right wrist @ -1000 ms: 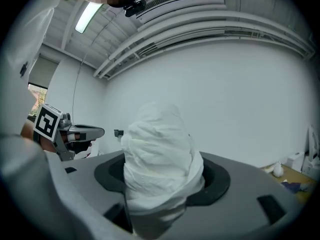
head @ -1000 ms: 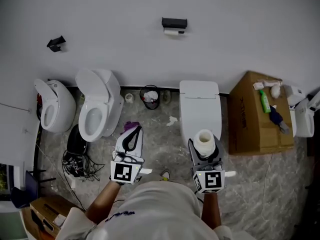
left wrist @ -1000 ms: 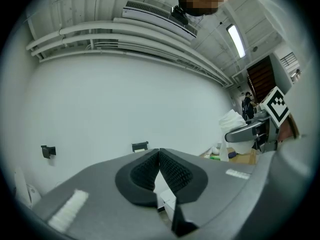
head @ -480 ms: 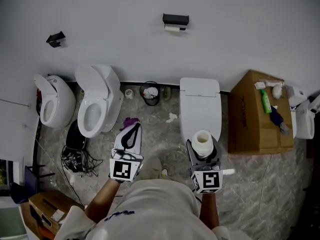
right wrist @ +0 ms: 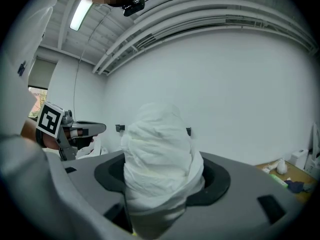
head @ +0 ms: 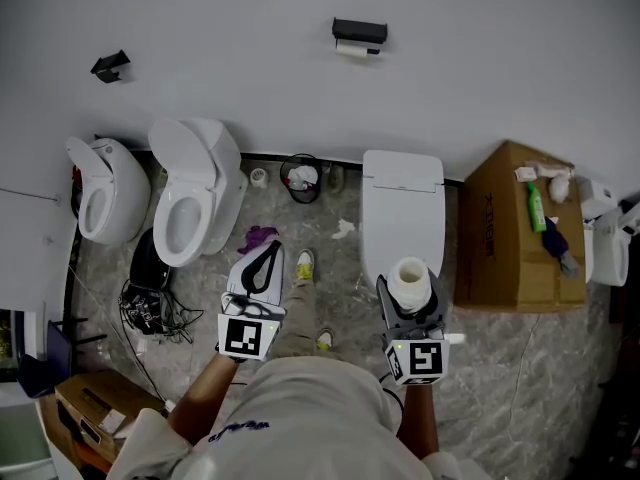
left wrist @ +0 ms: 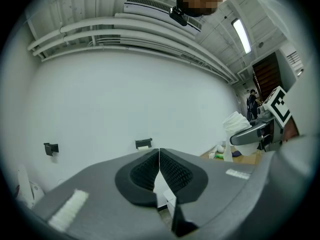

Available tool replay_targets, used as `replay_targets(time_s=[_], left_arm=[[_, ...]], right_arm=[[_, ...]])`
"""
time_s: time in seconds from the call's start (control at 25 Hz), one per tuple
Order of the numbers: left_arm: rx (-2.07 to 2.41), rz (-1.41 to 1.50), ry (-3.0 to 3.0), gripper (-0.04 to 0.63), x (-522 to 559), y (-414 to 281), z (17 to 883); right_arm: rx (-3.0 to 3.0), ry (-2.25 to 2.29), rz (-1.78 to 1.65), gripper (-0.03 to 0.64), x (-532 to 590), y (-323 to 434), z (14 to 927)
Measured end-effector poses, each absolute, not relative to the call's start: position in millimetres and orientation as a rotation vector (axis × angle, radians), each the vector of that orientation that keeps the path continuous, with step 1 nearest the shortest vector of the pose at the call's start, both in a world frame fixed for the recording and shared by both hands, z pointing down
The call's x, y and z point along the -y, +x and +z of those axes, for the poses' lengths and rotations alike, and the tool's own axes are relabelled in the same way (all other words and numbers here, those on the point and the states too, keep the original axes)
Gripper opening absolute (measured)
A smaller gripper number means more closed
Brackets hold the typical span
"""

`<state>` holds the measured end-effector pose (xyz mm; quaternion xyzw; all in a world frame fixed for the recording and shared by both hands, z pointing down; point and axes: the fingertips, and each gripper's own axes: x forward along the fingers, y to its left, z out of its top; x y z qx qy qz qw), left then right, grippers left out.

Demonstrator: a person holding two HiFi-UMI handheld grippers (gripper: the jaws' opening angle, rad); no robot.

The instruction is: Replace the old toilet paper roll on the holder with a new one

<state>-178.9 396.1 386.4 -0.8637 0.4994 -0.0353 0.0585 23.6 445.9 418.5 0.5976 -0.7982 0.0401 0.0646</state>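
The marbled floor (head: 520, 368) bears three toilets (head: 402, 218), a cardboard box (head: 500, 238) and a bin (head: 302, 180).

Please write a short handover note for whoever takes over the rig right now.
Left gripper: shut, empty.
Right gripper: shut on the new roll, held upright.
Holder: on the wall ahead, above the closed toilet. A white roll hangs under it, apparently the old one.
Done: new roll picked up.
Left: reach the holder, take the old roll off, fit the new one.
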Motion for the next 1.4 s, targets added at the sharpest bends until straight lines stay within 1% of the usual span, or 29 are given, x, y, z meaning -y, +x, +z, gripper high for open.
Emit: replay_targets(time_s=[0.44,0.8,0.84,0.88,0.92,0.96,1.0,1.08,1.16,1.4], left_arm=[[-1.524,-0.068,-2.623,0.005,-307.3,-184.7,377.9],[-1.464,-0.029,-2.666,0.013,-199.1,-191.8,364.8],[-1.443,-0.020,-2.672,0.065,-186.0,-190.7,362.4],[-1.417,-0.011,-2.681,0.198,-173.4,-189.0,360.1],[-1.389,-0.004,-2.690,0.307,-161.4,-187.1,358.1],[-1.365,0.000,-2.697,0.330,-150.3,-185.4,356.9],[-1.344,-0.003,-2.702,0.330,-139.7,-184.2,357.0],[-1.301,-0.020,-2.710,0.353,-119.0,-182.6,360.6],[-1.265,-0.021,-2.725,0.394,-99.6,-181.3,364.4],[-1.192,-0.062,-2.728,0.394,-62.8,-178.5,374.6]], right_arm=[[2.412,1.769,0.093,0.305,-357.9,9.5,402.8],[2.370,1.827,0.064,0.305,-255.2,2.6,382.7],[2.361,1.837,0.063,0.305,-243.4,2.4,381.0],[2.353,1.845,0.061,0.305,-231.8,1.9,379.4],[2.344,1.853,0.058,0.305,-220.6,1.5,377.7],[2.335,1.861,0.055,0.305,-210.0,1.4,376.4],[2.326,1.868,0.051,0.306,-199.9,1.3,375.5],[2.307,1.884,0.045,0.305,-180.5,1.2,374.6],[2.285,1.902,0.050,0.307,-163.6,1.7,373.9],[2.230,1.944,0.096,0.307,-132.7,6.2,379.1]])
